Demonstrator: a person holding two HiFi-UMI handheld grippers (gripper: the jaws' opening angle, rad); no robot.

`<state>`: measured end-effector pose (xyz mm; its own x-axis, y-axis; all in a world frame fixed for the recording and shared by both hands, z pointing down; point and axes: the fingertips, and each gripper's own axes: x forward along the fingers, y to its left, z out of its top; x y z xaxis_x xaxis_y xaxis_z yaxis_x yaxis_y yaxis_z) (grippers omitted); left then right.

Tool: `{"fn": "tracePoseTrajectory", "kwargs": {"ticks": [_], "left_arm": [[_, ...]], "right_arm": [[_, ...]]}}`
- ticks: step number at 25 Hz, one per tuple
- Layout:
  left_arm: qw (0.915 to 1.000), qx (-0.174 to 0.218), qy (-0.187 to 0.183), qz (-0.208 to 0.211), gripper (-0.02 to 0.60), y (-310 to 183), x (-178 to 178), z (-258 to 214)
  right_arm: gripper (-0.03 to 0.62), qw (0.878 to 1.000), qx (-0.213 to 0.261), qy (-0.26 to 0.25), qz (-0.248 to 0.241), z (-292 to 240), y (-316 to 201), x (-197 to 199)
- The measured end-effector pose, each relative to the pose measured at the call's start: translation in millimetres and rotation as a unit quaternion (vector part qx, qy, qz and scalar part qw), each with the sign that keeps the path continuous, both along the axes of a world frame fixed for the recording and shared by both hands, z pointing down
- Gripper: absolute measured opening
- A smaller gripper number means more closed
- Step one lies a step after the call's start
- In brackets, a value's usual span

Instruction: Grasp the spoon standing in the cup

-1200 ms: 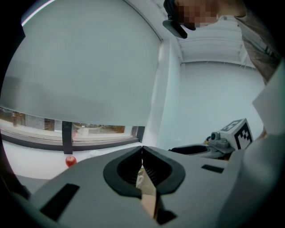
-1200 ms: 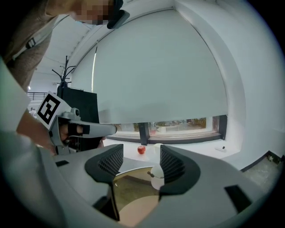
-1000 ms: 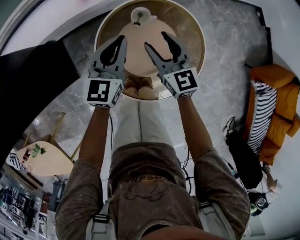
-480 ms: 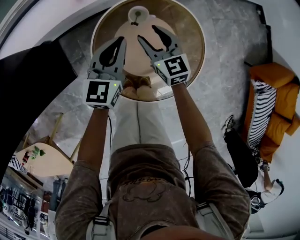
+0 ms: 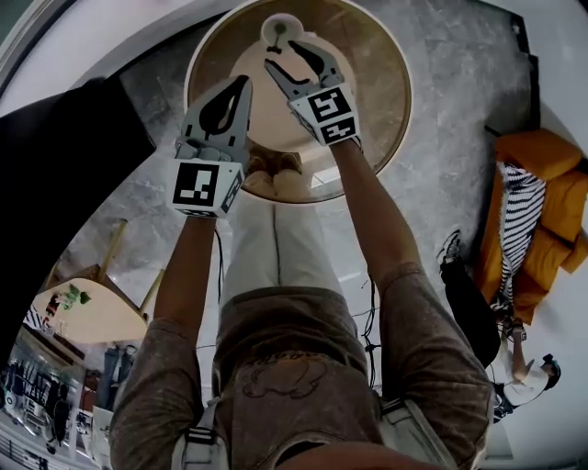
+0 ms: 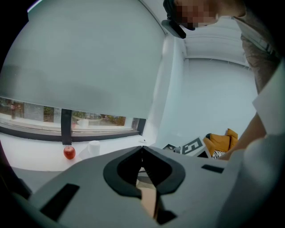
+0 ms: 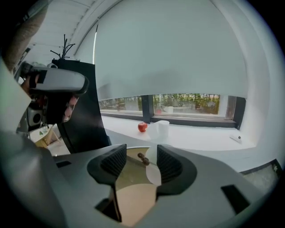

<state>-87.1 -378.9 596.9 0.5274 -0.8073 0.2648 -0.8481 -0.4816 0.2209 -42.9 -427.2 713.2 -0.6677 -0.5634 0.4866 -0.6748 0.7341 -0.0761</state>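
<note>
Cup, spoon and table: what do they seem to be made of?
Cup: smooth plain white, likely ceramic or plastic.
Spoon: dark brown knobbed handle, probably wood.
Table: round brown top, looks like wood or laminate.

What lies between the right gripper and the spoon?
Only bare table, seen in the right gripper view. The right gripper has just been closing its jaws; the spoon stands ahead, not between them.

Cup (image 7: pixel 152 165) half hidden behind one jaw of the right gripper (image 7: pixel 140 152); spoon (image 7: pixel 143 159), only its handle tip showing above the rim, the rest inside; table (image 5: pixel 386 101), rim partly covered by the left gripper (image 5: pixel 243 81).
</note>
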Motion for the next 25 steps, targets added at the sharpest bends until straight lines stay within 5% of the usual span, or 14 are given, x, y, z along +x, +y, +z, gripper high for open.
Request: {"fn": "tracePoseTrajectory", "kwargs": {"ticks": [25], "left_arm": [[0.9998,-0.014,-0.009,0.008,0.017,4,-1,17]], "right_arm": [[0.098,0.999,-0.022,0.028,-0.002,41,-15,-8]]}}
